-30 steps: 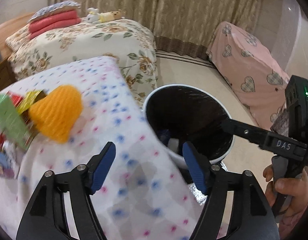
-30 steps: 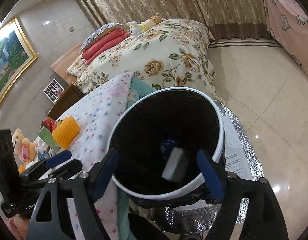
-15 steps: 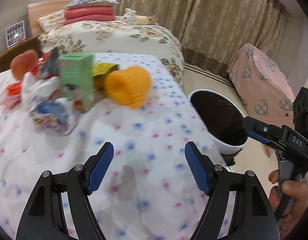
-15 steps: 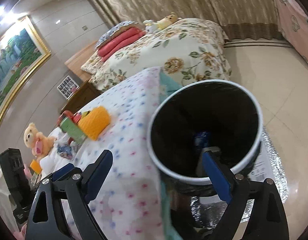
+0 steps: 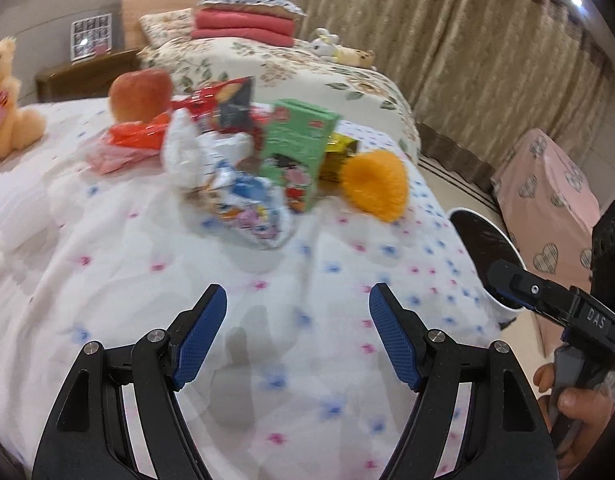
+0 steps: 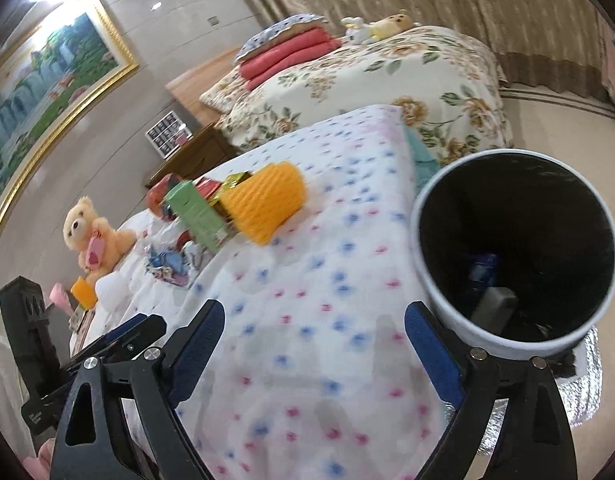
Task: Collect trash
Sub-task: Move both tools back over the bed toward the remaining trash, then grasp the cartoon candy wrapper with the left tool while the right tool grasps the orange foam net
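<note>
A heap of trash lies on the dotted bedspread (image 5: 147, 280): a green carton (image 5: 297, 156), an orange foam net (image 5: 375, 184), a crumpled printed wrapper (image 5: 247, 208), red packets (image 5: 211, 108) and an apple (image 5: 141, 94). My left gripper (image 5: 297, 340) is open and empty, above the bedspread, short of the heap. The white bin with a black liner (image 6: 515, 260) stands by the bed's right edge and holds some items. My right gripper (image 6: 313, 344) is open and empty, over the bed edge beside the bin. The carton (image 6: 195, 212) and foam net (image 6: 263, 200) show in the right wrist view too.
A teddy bear (image 6: 91, 236) sits at the bed's far left. A second bed with a floral cover (image 5: 307, 68) stands beyond. A pink-covered piece of furniture (image 5: 555, 192) stands to the right past the bin. Silver foil (image 6: 583, 392) lies under the bin.
Both grippers have swung left, away from the bin and toward the heap. The left view went from the bin's mouth to the trash heap. Both stayed open and empty.
</note>
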`<state>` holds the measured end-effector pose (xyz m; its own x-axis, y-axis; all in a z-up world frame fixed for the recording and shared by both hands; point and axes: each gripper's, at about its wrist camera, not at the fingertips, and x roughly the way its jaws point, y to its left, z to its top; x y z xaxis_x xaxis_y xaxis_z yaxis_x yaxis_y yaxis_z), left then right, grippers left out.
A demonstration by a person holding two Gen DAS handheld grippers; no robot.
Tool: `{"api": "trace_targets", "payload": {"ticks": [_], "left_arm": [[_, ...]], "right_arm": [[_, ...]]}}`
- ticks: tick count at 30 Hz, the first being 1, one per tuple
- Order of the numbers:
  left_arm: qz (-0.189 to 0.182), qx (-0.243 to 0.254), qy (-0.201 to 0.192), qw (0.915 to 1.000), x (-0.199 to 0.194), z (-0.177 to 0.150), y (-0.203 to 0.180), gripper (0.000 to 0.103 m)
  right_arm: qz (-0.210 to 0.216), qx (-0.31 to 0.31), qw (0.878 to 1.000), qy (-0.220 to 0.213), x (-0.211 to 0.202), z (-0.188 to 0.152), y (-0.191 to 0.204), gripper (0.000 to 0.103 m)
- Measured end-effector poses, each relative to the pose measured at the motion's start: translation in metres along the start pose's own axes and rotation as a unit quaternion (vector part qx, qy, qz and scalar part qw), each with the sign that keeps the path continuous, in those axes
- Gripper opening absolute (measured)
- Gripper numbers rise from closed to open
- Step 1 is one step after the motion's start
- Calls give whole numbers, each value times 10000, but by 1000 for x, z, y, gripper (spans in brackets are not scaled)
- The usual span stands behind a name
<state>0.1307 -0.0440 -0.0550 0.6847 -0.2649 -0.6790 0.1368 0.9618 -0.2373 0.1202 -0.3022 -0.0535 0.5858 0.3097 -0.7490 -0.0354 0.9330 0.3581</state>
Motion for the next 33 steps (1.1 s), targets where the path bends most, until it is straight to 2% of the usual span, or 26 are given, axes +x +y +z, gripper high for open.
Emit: {"api": "trace_targets", "payload": {"ticks": [8, 19, 24, 25, 26, 27, 28, 29, 30, 33], "left_arm": [[103, -273, -31, 9996, 2, 7, 23, 76], [156, -516, -21, 9985, 25, 37, 34, 76], [264, -558, 79, 9981, 38, 42, 37, 75], [258, -555, 109, 9981, 40, 42, 37, 73], [216, -545, 138, 9982, 41, 41, 37, 62], [160, -524, 182, 9983, 43, 41, 37, 55], [122, -500, 232, 9984, 45, 41, 37, 43], [82, -483, 270, 9984, 45, 41, 37, 32], [-6, -454, 307, 9985, 46, 40, 36, 32], [-117, -328, 219, 9992, 40, 39, 31, 31]], "right_arm": [[82, -176, 9997, 115, 27, 12, 20, 93], [123, -293, 9994, 139, 65, 34, 35, 93], [-36, -372, 9992, 148, 83, 44, 41, 92], [-47, -366, 9992, 154, 86, 46, 41, 91], [-78, -370, 9992, 138, 88, 47, 41, 87], [-152, -393, 9990, 111, 90, 48, 42, 77], [-188, -411, 9989, 115, 91, 48, 42, 70], [-210, -412, 9988, 143, 93, 48, 42, 52], [-216, -380, 9989, 191, 95, 47, 40, 38], [-137, -312, 9993, 131, 92, 46, 35, 28]]}}
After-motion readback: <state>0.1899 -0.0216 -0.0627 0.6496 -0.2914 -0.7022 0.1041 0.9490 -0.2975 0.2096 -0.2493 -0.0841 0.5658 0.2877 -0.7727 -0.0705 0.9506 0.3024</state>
